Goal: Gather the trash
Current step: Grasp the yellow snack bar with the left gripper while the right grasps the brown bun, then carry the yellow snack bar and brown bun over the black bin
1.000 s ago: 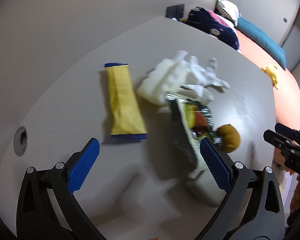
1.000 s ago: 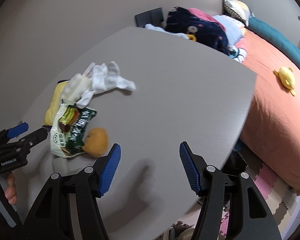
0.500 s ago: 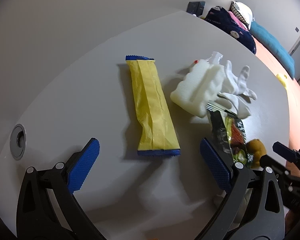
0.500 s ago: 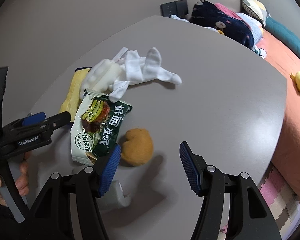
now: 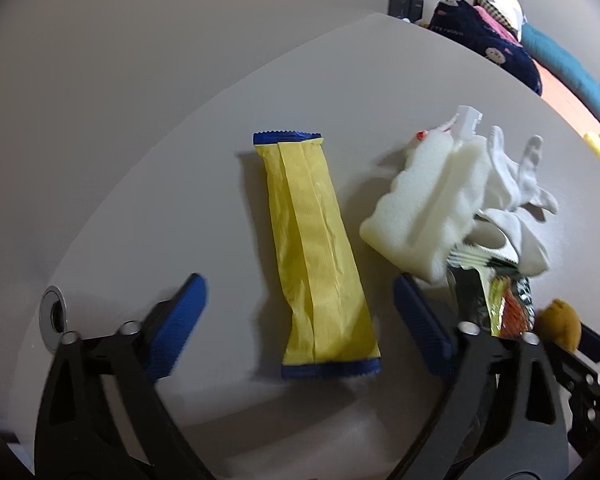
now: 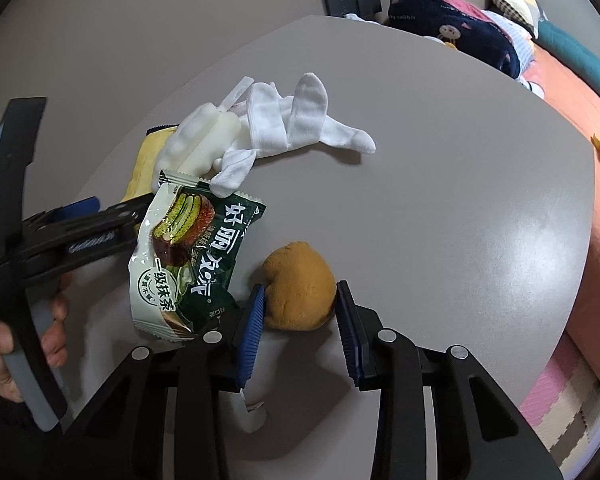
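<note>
Two claws hang over the grey table (image 5: 180, 152). Left claw (image 5: 300, 320) stands wide, its jaws having just narrowed a little, either side of the near end of a yellow wrapper (image 5: 316, 248) lying flat, pads clear of it. Right claw (image 6: 300, 312) has been closing around a brown lump (image 6: 298, 286); the left pad looks against it, the right one just beside it. Left of the lump lies a green snack packet (image 6: 188, 256), with a white foam piece (image 6: 200, 140) and white socks (image 6: 300, 124) farther off.

Left claw (image 5: 300, 326) closing, pads astride yellow wrapper (image 5: 318, 248) on grey table (image 5: 180, 184), not touching
</note>
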Tool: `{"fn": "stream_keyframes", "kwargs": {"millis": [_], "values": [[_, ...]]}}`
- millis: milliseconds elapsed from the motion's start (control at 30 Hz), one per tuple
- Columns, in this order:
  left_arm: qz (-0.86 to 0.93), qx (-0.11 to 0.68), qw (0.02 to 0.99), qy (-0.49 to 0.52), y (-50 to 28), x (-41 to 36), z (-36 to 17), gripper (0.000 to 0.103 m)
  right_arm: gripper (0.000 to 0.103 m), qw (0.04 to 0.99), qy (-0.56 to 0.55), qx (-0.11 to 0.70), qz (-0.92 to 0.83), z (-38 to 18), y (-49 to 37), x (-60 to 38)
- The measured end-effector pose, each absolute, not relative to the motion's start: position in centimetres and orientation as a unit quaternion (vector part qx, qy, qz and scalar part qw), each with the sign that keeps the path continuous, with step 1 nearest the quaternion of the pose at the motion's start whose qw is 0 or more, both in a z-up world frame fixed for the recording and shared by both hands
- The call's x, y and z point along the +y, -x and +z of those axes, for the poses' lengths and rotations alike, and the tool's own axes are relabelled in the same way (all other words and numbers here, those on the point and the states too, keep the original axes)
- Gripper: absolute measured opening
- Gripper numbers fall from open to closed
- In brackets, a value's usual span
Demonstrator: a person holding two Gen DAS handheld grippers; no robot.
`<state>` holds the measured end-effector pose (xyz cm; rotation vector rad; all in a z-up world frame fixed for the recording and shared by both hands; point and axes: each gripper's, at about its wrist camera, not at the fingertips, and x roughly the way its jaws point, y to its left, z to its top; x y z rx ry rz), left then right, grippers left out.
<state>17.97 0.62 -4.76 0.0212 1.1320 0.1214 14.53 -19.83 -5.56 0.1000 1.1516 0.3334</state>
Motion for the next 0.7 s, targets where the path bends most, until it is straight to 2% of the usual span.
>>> {"fn": "stream_keyframes", "kwargs": {"millis": [67,233,367,467,700], "values": [[0.059,0.542,0.839,-0.005,-18.5,0.7,-5.0,0.071,0.037,0.824,-0.048,0.542,0.157,-5.5,-14.5,-19.9],[0.066,0.541,0.839,0.011,-19.0,1.0,-5.0,0.056,0.037,0.822,-0.059,0.543,0.163,-5.5,-15.0,-20.3],[0.069,0.538,0.84,0.011,-18.7,1.0,-4.7,0.033,0.037,0.823,-0.056,0.541,0.163,-5.5,-15.1,-20.5],[0.073,0.534,0.842,0.026,-18.3,1.5,-4.2,0.026,0.037,0.826,-0.051,0.538,0.16,-5.4,-15.0,-20.5],[0.077,0.519,0.851,0.026,-16.3,2.1,-2.1,0.024,0.037,0.83,-0.062,0.531,0.158,-4.6,-14.5,-21.8]]}}
